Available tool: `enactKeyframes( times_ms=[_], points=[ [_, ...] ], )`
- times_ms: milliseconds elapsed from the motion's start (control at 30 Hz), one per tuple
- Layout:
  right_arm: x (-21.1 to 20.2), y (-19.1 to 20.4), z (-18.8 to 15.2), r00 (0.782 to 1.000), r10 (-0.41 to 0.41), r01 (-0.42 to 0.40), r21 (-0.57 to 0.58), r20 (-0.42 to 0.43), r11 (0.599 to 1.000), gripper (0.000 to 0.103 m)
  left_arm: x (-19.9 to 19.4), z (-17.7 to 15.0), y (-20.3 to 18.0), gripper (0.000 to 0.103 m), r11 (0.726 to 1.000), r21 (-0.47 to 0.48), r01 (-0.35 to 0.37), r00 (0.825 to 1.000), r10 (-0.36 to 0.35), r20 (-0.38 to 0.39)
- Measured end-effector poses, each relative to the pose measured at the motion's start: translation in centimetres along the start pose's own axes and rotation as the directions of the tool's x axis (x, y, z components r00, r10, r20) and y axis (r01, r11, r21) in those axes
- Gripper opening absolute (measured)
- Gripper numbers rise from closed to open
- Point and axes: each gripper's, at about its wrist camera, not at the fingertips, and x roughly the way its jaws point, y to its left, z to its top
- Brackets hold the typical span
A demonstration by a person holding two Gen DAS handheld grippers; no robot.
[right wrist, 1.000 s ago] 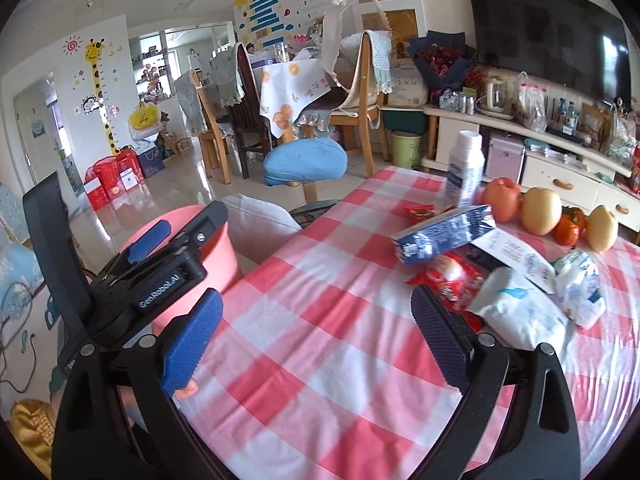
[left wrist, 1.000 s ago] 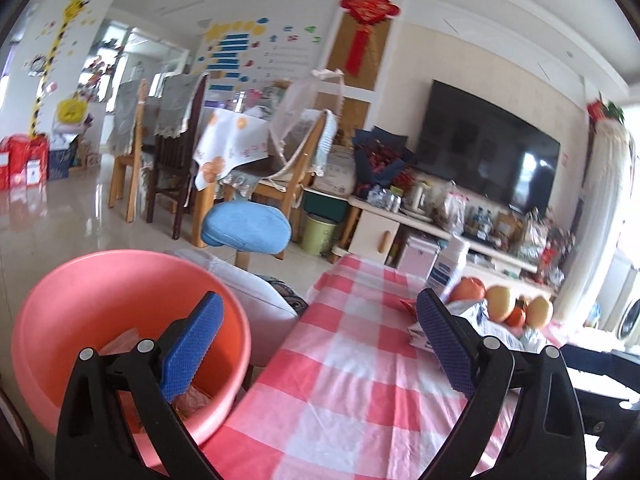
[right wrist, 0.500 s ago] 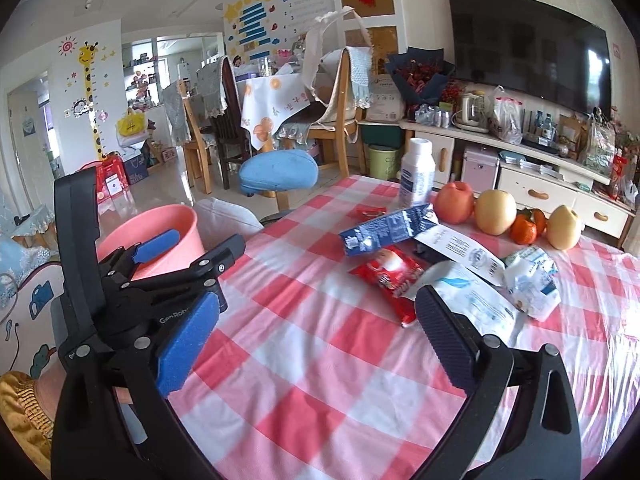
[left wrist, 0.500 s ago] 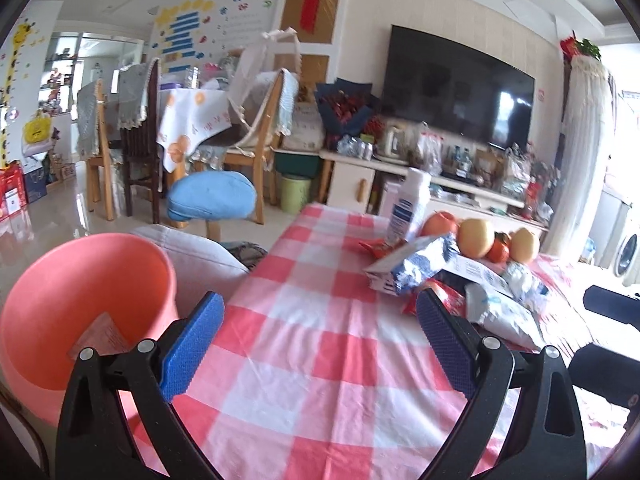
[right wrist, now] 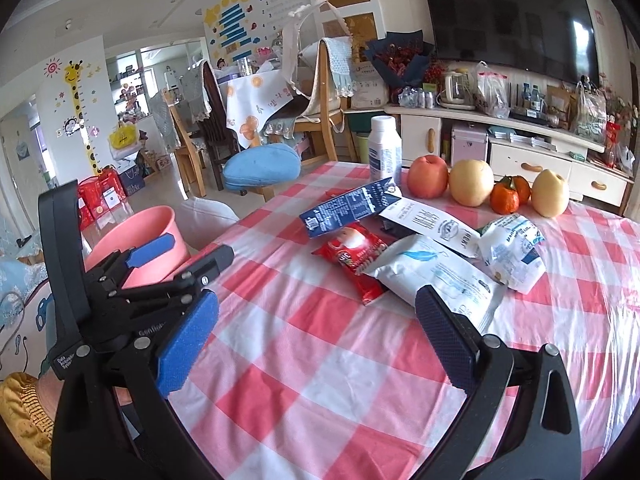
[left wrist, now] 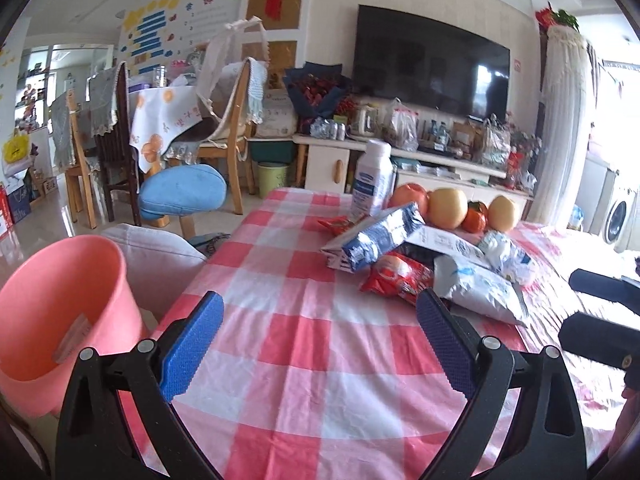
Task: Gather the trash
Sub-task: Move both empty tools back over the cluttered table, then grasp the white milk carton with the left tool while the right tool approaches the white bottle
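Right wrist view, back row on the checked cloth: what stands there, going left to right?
White bottle → red apple → yellow pear → orange tangerines → second yellow pear.

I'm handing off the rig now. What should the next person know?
Left claw: open, empty.
Right claw: open, empty, jaws just opened wider.
Wrappers sit heaped on the checked tablecloth: red packet, blue carton, white bags.
Pink bin beside the table holds one scrap.
Left: the heap. Fruit and bottle look like keepers.
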Motion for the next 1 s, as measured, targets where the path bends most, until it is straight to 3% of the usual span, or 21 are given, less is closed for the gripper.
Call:
enactKeyframes(
  times_ms=[200, 633, 800, 1000],
  points=[
    [-0.2, -1.6, 0.0, 1.0, -0.007, 0.007, 0.005, -0.001, 1.0, 0.099, 1.2, -0.4, -1.9, 0.096, 0.999, 0.039, 0.021, 0.997, -0.018, -0.072],
    [-0.5, -5.9, 0.6, 0.999, -0.032, 0.033, 0.089, -0.014, 0.995, 0.099, 2.2, 0.1, -3.4, 0.096, 0.998, 0.061, 0.022, 0.991, -0.014, -0.132],
    [-0.6, -9.3, 1.2, 0.996, -0.084, 0.085, 0.137, -0.007, 0.987, 0.099, 2.7, 1.0, -3.7, 0.096, 0.997, 0.068, 0.046, 0.991, -0.037, -0.131],
    [0.7, -14.8, 1.1, 0.992, -0.121, 0.126, 0.248, -0.037, 0.96, 0.099, 5.4, 3.1, -5.1, 0.096, 0.979, 0.166, 0.117, 0.984, -0.091, -0.152]
  ],
)
